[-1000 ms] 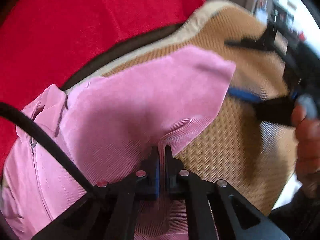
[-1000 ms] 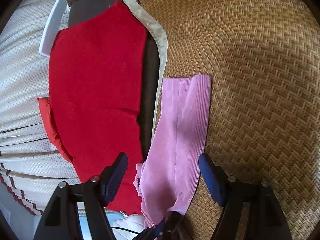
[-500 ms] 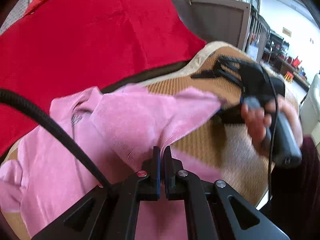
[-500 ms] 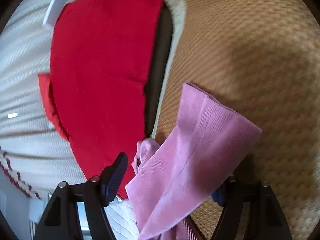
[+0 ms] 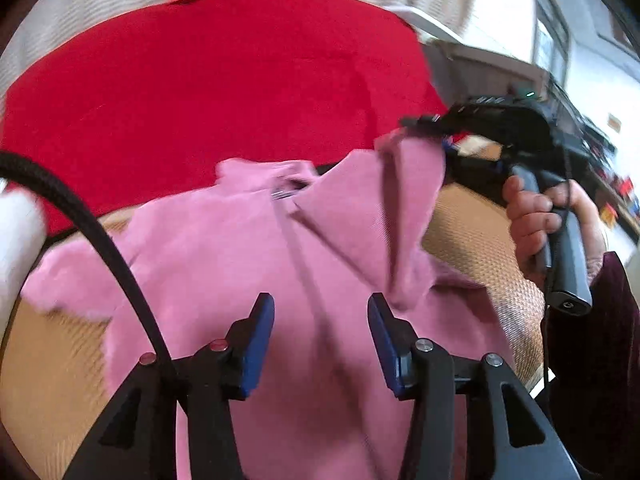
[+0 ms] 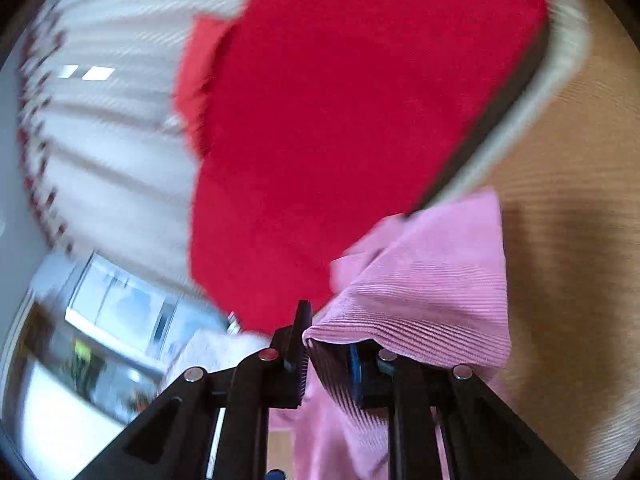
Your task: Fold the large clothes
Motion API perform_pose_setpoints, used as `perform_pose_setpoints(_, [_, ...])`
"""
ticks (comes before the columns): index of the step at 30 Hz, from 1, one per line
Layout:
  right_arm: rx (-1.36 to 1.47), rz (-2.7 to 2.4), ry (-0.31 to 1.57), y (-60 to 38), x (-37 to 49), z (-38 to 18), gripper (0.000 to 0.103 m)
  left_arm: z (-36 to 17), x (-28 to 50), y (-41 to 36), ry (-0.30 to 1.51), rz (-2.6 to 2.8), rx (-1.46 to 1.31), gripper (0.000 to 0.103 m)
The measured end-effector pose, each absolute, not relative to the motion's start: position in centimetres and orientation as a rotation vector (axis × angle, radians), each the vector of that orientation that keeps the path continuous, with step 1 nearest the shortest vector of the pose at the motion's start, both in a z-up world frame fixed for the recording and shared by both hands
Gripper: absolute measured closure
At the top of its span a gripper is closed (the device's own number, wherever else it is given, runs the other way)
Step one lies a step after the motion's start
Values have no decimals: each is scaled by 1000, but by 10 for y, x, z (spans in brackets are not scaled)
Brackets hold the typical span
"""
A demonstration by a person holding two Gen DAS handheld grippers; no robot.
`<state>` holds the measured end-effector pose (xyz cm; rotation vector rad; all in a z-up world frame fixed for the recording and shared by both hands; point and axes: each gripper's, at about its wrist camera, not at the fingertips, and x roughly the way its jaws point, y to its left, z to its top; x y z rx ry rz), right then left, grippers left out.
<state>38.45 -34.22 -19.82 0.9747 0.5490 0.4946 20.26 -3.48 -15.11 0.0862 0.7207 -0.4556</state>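
Left wrist: left tool [image 5: 320, 334] now wide, let go of pink garment [image 5: 248, 264] on woven surface [image 5: 476, 236]. Right tool [image 6: 328, 354] pinching sleeve [image 6: 432, 280], lifted, carrying it inward for fold.

Both views are bright with daylight. In the left wrist view glare washes out the window [image 5: 580, 40] at far right, and the red cloth [image 5: 220, 92] and pink garment [image 5: 248, 248] are smeared by motion blur. The right wrist view is blurred too: the curtain [image 6: 112, 128] streaks, though the pink ribbing near the right claw [image 6: 328, 360] stays sharp. A soft shadow lies on the mat [image 6: 572, 240] at right. Fisheye bending and dark corners ring both pictures.
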Motion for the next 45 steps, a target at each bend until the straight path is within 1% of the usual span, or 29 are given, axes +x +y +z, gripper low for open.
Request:
perform_pose_setpoints(2, [925, 597, 559, -303, 387, -182, 85, -151, 196, -6, 727, -424, 31, 54])
perform_pose_setpoints(4, [877, 693, 619, -255, 393, -176, 81, -151, 192, 18, 738, -393, -26, 54])
perform_pose_setpoints(5, [853, 710, 648, -240, 395, -176, 74, -152, 188, 30, 747, -380, -54, 54])
perform_pose_setpoints(6, [827, 725, 689, -223, 394, -176, 62, -152, 186, 40, 754, -368, -82, 54])
perform_pose_setpoints(7, [815, 739, 733, -208, 393, -179, 22, -152, 185, 48, 757, -357, -102, 54])
perform_pose_setpoints(8, [817, 748, 749, -200, 393, -184, 11, -151, 184, 56, 757, -349, -122, 53])
perform_pose_setpoints(12, [807, 738, 756, -211, 382, -188, 11, -146, 184, 75, 761, -342, -208, 46])
perform_pose_setpoints(16, [854, 541, 695, -276, 369, -198, 13, -150, 198, 80, 776, -348, -275, 41])
perform_pose_setpoints(19, [883, 374, 710, -326, 371, -211, 22, -162, 216, 84, 812, -330, -348, 41])
perform_pose_setpoints(21, [863, 304, 730, -333, 379, -215, 26, -174, 224, 91, 841, -295, -388, 41])
perform_pose_setpoints(22, [837, 281, 747, -334, 382, -219, 30, -180, 224, 94, 841, -283, -395, 41])
perform_pose_setpoints(24, [798, 289, 773, -329, 384, -223, 37, -183, 221, 104, 831, -250, -410, 41])
perform_pose_setpoints(26, [704, 332, 810, -311, 389, -225, 49, -184, 220, 114, 821, -214, -408, 41])
perform_pose_setpoints(27, [664, 341, 821, -305, 388, -227, 53, -183, 219, 120, 815, -188, -406, 41])
perform_pose_setpoints(28, [610, 344, 842, -293, 390, -230, 59, -183, 219, 126, 811, -167, -407, 41])
perform_pose_setpoints(29, [570, 338, 871, -283, 391, -235, 61, -183, 221, 135, 809, -145, -415, 41])
perform_pose_setpoints(33, [508, 258, 1010, -271, 408, -270, 61, -182, 237, 164, 800, -71, -442, 41])
perform_pose_setpoints(34, [510, 236, 1030, -272, 411, -277, 66, -181, 242, 172, 800, -59, -455, 40])
perform_pose_setpoints(36, [549, 249, 1017, -276, 412, -277, 67, -181, 256, 189, 801, -45, -498, 31])
perform_pose_setpoints(37, [558, 259, 997, -277, 411, -272, 67, -182, 263, 197, 802, -38, -521, 29])
perform_pose_setpoints(38, [562, 273, 974, -279, 409, -268, 63, -183, 271, 206, 803, -32, -551, 28])
perform_pose_setpoints(40, [575, 301, 929, -280, 407, -260, 64, -188, 289, 223, 809, -32, -632, 27])
perform_pose_setpoints(42, [595, 322, 923, -279, 407, -259, 64, -195, 307, 234, 834, -30, -700, 20])
perform_pose_setpoints(45, [609, 320, 919, -277, 411, -265, 64, -212, 330, 252, 857, 1, -813, 20])
